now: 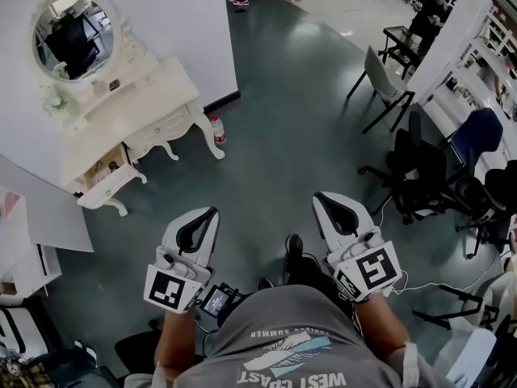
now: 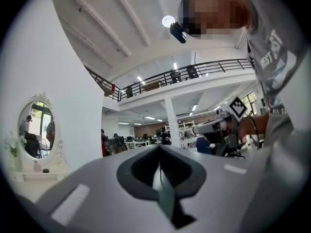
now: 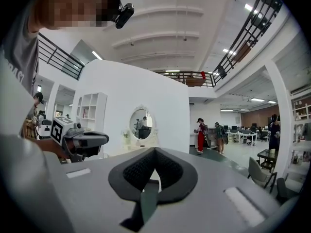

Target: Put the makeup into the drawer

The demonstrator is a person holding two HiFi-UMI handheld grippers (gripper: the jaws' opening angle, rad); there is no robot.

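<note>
**A:** What is seen, taken from the largest thing down?

**B:** A white dressing table point(image 1: 155, 95) is seen against the wall point(image 1: 178, 23), at the upper left of the head view. An oval mirror point(image 1: 73, 37) is mounted above it. One drawer point(image 1: 109, 186) at its near left end is pulled out. Something is lying inside, but it cannot be made out.

**A:** And the tongs?

**B:** Both are held over the floor point(image 1: 275, 136) low in the head view, well apart from the table. The left gripper point(image 1: 212, 211) is clenched, and nothing is seen between its jaws in its own view. The right gripper point(image 1: 320, 197) is likewise clenched on nothing.

**A:** Where is the makeup point(image 1: 113, 85) found?

**B:** A few small pieces are set on the tabletop just below the mirror, and these are taken to be it. A bottle point(image 1: 216, 129) is also stood on the floor just beside the table's right end. Whether it belongs to the task cannot be told.

**A:** How is the makeup expected to handle?

**B:** It is judged to be light, stiff and smooth-sided, so a slip is to be feared more than weight. If glass is involved, it would be broken by a fall to the hard floor. Each piece is best taken across the middle of its body, not by a cap or lid. The jaws must be opened first and then closed gently.
</note>
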